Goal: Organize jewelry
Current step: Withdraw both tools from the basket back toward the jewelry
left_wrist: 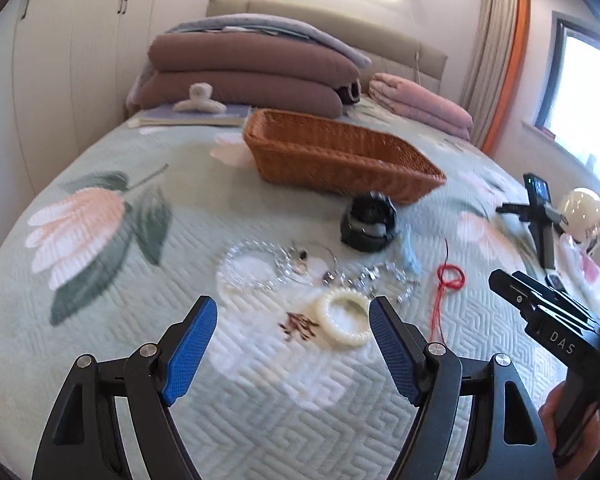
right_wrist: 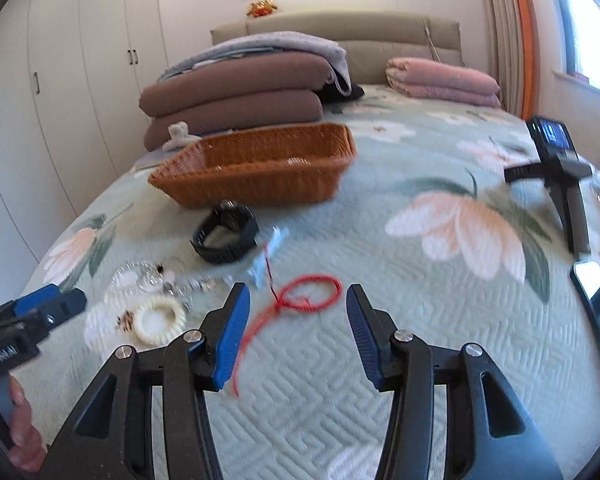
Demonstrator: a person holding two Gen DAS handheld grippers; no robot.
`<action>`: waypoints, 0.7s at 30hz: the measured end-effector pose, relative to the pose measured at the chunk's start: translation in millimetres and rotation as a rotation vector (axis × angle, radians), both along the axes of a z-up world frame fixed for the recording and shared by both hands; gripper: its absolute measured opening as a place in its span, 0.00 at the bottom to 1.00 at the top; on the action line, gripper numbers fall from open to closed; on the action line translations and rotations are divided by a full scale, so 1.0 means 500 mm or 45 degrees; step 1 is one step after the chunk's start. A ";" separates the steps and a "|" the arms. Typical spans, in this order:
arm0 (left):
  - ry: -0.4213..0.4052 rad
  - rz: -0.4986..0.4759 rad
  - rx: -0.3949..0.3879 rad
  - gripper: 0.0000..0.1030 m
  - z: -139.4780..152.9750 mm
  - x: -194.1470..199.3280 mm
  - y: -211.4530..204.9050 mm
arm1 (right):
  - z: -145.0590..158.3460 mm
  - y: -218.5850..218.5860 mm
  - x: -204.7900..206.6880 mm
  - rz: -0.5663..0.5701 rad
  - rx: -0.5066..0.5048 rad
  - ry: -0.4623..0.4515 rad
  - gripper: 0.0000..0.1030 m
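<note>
Two grippers hang over the quilt with jaws spread wide and nothing between them, so your first job is simply to pick a target for each. Your left gripper (left_wrist: 292, 316) already frames the cream beaded bracelet (left_wrist: 345, 317), which lies flat on the bedspread (left_wrist: 260, 400) at about 1 o'clock from the pads, with a small dark tasselled piece (left_wrist: 300, 325) touching its 9 o'clock side; bring one pad inside the ring and the other outside, so you pinch the band rather than shove it. Your right gripper (right_wrist: 298, 320) is centred on the red cord bracelet (right_wrist: 310, 290), its loop at 12 o'clock between the fingertips and its tail trailing toward 7 o'clock; I judge it limp, so press low into the quilt and close on the knot. Beyond these, at 11 o'clock in the left view, clear bead strands (left_wrist: 252, 268) and silvery pieces (left_wrist: 364, 276) lie tangled, too blurred to separate. Farther at 12 o'clock sits the black watch (left_wrist: 368, 224), with a pale blue item (left_wrist: 410, 256) beside it. Farthest is the wicker basket (left_wrist: 340, 156), probably the destination; lift well clear of its rim before you release.
</note>
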State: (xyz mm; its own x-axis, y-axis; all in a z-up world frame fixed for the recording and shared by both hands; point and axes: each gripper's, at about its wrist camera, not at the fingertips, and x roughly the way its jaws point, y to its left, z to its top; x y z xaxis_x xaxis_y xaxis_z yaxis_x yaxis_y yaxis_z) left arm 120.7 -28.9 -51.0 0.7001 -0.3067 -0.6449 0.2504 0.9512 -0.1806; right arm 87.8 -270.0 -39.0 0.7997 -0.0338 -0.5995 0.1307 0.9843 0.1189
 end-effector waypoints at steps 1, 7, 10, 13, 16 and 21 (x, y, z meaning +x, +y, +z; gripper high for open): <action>0.002 0.008 0.003 0.77 -0.005 0.000 -0.007 | -0.004 -0.004 -0.001 -0.010 0.009 0.004 0.52; 0.004 0.016 0.057 0.77 -0.027 0.006 -0.041 | -0.024 -0.031 0.006 -0.049 0.079 0.026 0.52; -0.003 0.058 0.109 0.77 -0.039 0.006 -0.044 | -0.028 -0.034 0.017 -0.051 0.099 0.037 0.52; -0.041 0.105 0.135 0.77 -0.038 0.002 -0.040 | -0.029 -0.032 0.027 -0.035 0.102 0.049 0.52; -0.086 0.119 0.134 0.77 -0.026 -0.008 -0.039 | -0.026 -0.029 0.035 -0.026 0.099 0.059 0.52; -0.072 0.085 0.271 0.78 -0.039 -0.011 -0.065 | -0.032 -0.027 0.059 -0.029 0.075 0.117 0.52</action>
State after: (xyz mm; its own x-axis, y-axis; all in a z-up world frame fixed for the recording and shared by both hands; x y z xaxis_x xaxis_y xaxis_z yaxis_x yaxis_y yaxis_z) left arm 115.1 -61.2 -70.3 0.7510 -0.1196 -0.6494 0.1894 0.9812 0.0383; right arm 117.2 -283.6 -55.0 0.7405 -0.0139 -0.6719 0.1659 0.9726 0.1627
